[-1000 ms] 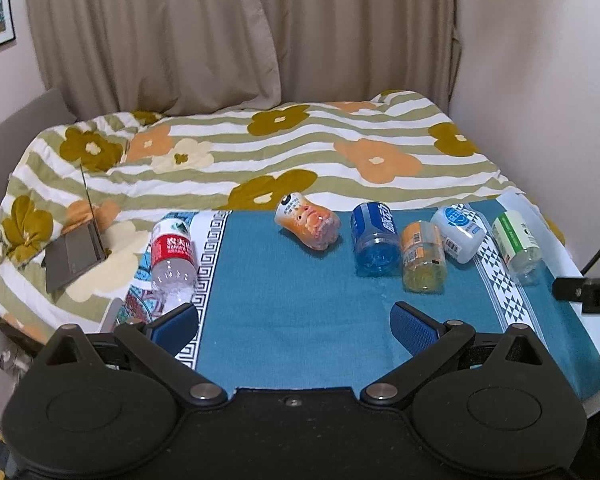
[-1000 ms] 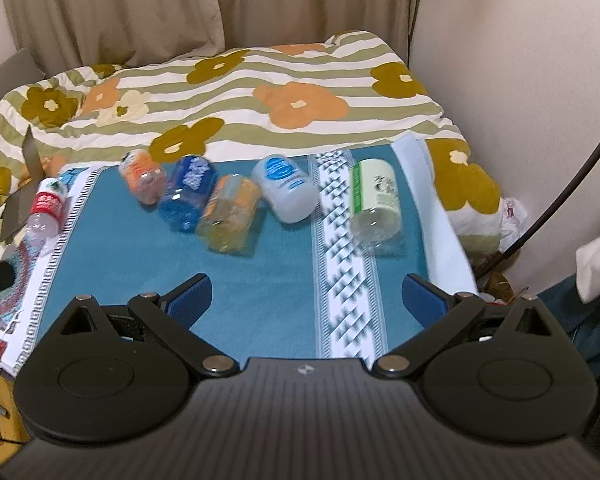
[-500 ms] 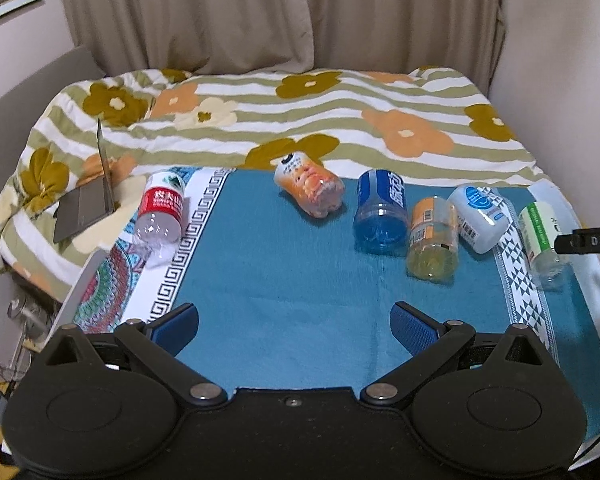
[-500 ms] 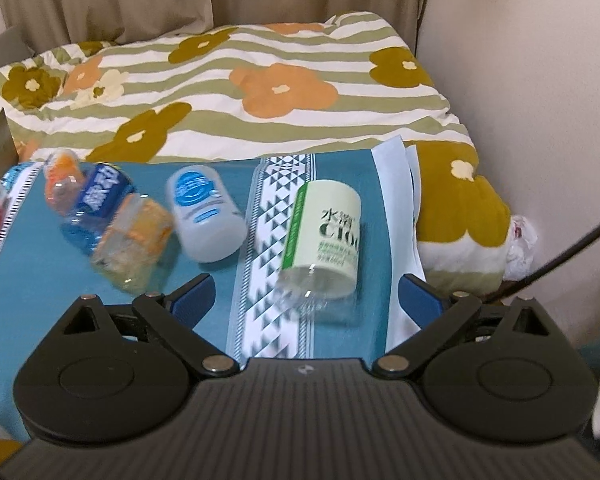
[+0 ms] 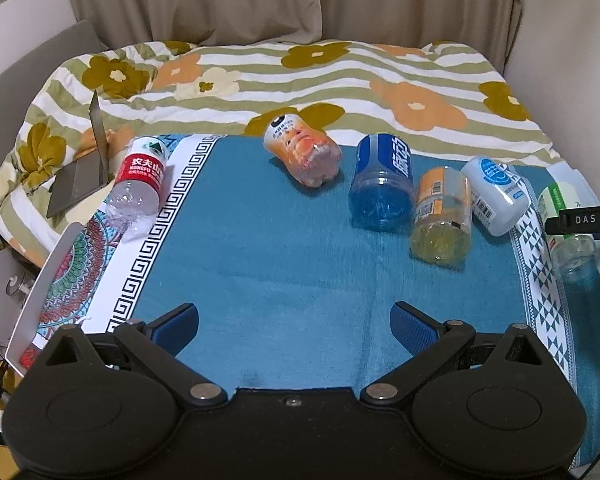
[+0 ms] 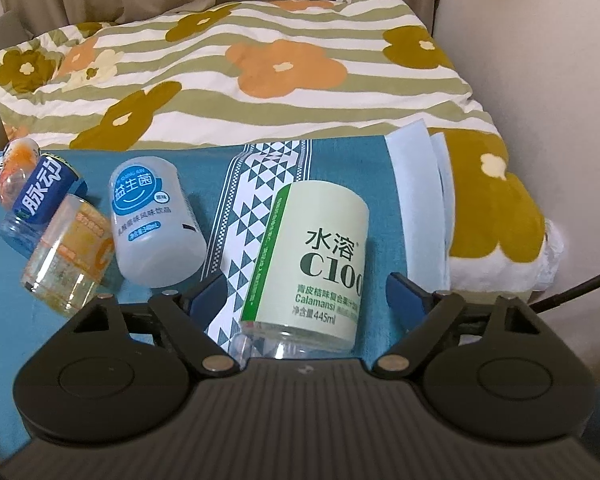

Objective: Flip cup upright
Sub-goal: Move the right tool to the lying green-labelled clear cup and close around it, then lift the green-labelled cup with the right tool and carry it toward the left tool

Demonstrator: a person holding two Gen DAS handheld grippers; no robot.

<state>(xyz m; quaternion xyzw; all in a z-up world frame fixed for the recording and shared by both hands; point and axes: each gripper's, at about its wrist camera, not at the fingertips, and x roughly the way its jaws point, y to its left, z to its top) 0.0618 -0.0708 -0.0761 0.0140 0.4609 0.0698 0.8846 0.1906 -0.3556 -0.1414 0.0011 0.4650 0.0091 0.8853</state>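
Note:
Several cup-like cut bottles lie on their sides on a teal cloth [image 5: 260, 264]. The green-label C100 cup [image 6: 312, 264] lies between the open jaws of my right gripper [image 6: 306, 294], its clear end nearest the camera; whether the fingers touch it I cannot tell. In the left wrist view it [image 5: 568, 220] lies at the far right, under the right gripper's finger. Beside it lie a white-blue cup [image 6: 152, 224], an orange cup [image 6: 68, 256], a blue cup [image 6: 36, 204] and a peach cup [image 5: 304, 152]. My left gripper [image 5: 294, 328] is open and empty over the cloth's near part.
A red-label cup [image 5: 140, 184] lies at the cloth's left border. A floral striped quilt [image 5: 300, 80] covers the bed behind. A laptop [image 5: 84, 168] stands open at the left. A wall [image 6: 540, 60] stands close on the right, with a black cable [image 6: 572, 292].
My right gripper has moved forward and down until the green-label cup lies between its jaws. My left gripper has drawn a little closer to the cloth.

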